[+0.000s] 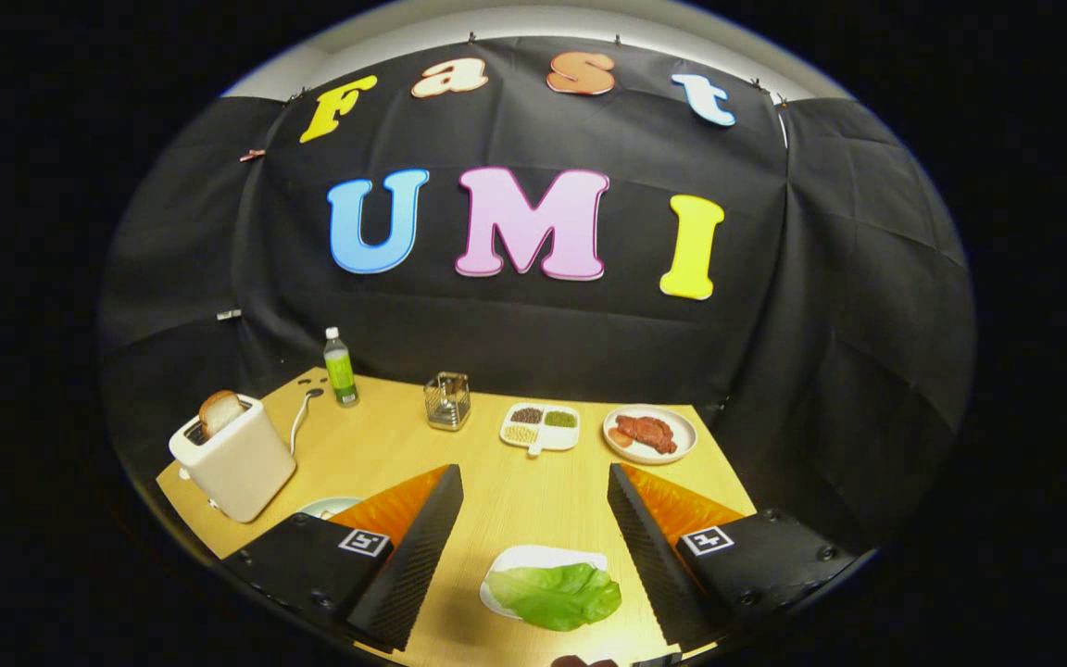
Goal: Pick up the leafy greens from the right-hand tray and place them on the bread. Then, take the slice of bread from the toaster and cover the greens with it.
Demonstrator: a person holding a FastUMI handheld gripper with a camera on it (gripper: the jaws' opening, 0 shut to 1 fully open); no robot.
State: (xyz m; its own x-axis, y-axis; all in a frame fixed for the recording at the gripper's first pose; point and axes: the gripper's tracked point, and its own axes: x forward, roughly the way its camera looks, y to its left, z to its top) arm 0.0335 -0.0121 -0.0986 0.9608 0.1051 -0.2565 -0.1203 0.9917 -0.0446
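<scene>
Leafy greens are lying on their tray between the fingers. Hand-held gripper is hanging wide open, holding nothing. Pickup step is starting; next move likely calls for lowering and closing.

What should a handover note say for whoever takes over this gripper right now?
Gripper: open, fingers spread wide, holding nothing.
Green leafy lettuce: lies on its white tray, between the fingers, untouched.
Brown bread slice: stands in the slot of the white toaster, beyond the left finger.
A pale plate peeks out behind the left finger; whether bread lies on it cannot be told.
Done: nothing yet.
Left: grip the lettuce, lay it on the bread, then cover it with the toaster slice.
</scene>
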